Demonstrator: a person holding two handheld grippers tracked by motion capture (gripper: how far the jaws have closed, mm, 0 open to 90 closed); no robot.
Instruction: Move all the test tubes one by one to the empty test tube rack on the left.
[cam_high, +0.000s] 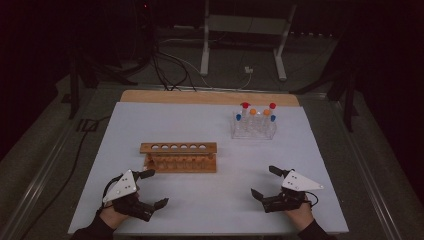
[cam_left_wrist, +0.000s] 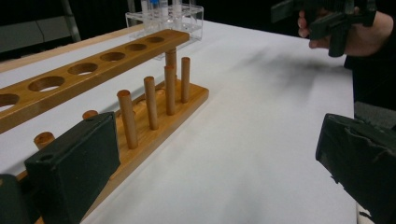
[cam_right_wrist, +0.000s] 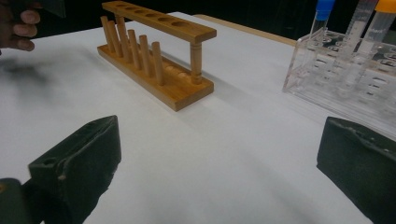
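1. Two black hand-held grippers: left gripper (cam_high: 151, 189) & right gripper (cam_high: 263, 182), both jaws wide apart, nothing held.
2. Brown wooden test-tube rack (cam_high: 179, 156) lies mid-table, just beyond left gripper.
3. Clear plastic rack w/ coloured-cap tubes (cam_high: 254, 126) stands farther back, right side.

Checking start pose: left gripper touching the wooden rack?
Apart. The high view shows white table between the left gripper and the wooden rack; its jaws stand open, empty.

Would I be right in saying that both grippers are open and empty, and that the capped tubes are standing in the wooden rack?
Not quite: the capped tubes stand in the clear plastic rack, as the high view shows. The wooden rack holds nothing. The left gripper and right gripper are indeed open and empty.
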